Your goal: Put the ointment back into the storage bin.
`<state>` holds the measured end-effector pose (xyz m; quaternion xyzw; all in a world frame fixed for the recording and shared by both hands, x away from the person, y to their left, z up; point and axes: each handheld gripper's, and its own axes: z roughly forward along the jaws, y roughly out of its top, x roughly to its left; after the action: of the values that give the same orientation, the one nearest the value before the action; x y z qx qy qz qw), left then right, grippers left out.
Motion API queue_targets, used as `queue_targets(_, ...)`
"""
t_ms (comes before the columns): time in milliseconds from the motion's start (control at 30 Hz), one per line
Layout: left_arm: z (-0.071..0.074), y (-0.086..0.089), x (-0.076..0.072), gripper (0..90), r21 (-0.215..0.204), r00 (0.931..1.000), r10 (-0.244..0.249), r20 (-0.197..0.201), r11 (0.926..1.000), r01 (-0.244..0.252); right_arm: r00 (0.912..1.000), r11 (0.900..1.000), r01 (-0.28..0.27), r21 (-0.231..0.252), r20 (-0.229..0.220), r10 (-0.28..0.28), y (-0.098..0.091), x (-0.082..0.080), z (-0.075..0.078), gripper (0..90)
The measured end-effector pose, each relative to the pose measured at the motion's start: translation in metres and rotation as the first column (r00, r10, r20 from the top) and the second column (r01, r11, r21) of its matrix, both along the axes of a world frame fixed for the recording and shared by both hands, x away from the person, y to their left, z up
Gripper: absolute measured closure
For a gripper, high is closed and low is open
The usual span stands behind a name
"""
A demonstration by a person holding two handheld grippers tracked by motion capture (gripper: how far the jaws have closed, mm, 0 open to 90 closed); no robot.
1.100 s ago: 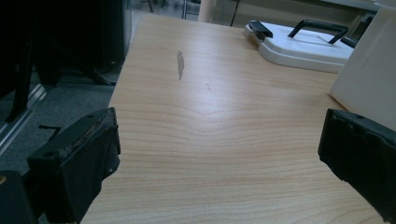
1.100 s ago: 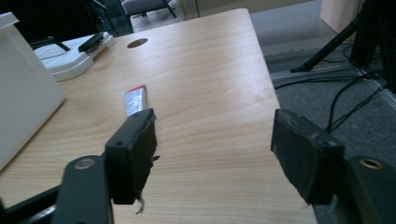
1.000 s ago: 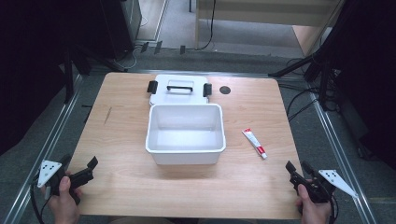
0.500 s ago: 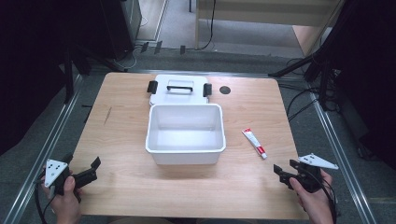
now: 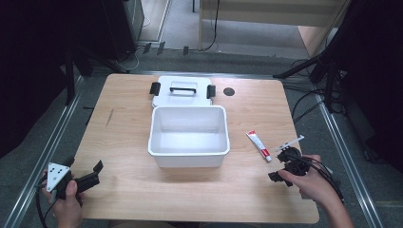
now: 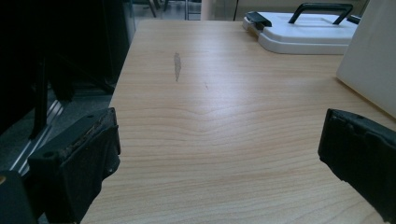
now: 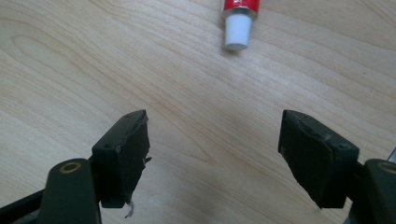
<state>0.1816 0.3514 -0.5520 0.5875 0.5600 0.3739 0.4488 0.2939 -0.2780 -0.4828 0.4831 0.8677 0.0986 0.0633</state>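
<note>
No writing can be read on anything here; the small tube (image 5: pixel 259 145) shows a red band and a white cap, and any print on it is too small to make out.

The right claw (image 5: pixel 284 166) hangs over the desk (image 5: pixel 128 137) just short of the tube's capped end, tilted down toward it. Its jaws have just been opening and now stand well apart, with nothing between them but bare wood. In the right gripper view the tube (image 7: pixel 239 18) lies ahead of the gap between the jaws, cap toward the claw (image 7: pixel 215 149), not touched.

The left claw (image 5: pixel 85 175) sits at the near left corner of the desk, jaws wide and empty (image 6: pixel 219 154).

The tube lies on the desk right of the open white box (image 5: pixel 188 152), near it but apart. The box's lid (image 5: pixel 182 90), with a black handle, lies flat behind the box.
</note>
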Motion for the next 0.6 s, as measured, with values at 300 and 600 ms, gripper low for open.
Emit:
queue_targets(300, 0.0, -0.002, 0.0, 0.0, 0.014, 0.9999, -0.011, -0.003, 0.9998, 0.011, 0.9933, 0.9916, -0.018, -0.128, -0.116, 0.003, 0.024, 0.043, 0.01, 32.3)
queue_targets(600, 0.0, -0.001, 0.0, 0.0, 0.006, 0.9998, -0.019, -0.01, 0.9998, 0.019, 0.9837, 0.9902, 0.024, -0.137, -0.173, -0.047, 0.036, 0.084, 0.003, 52.0)
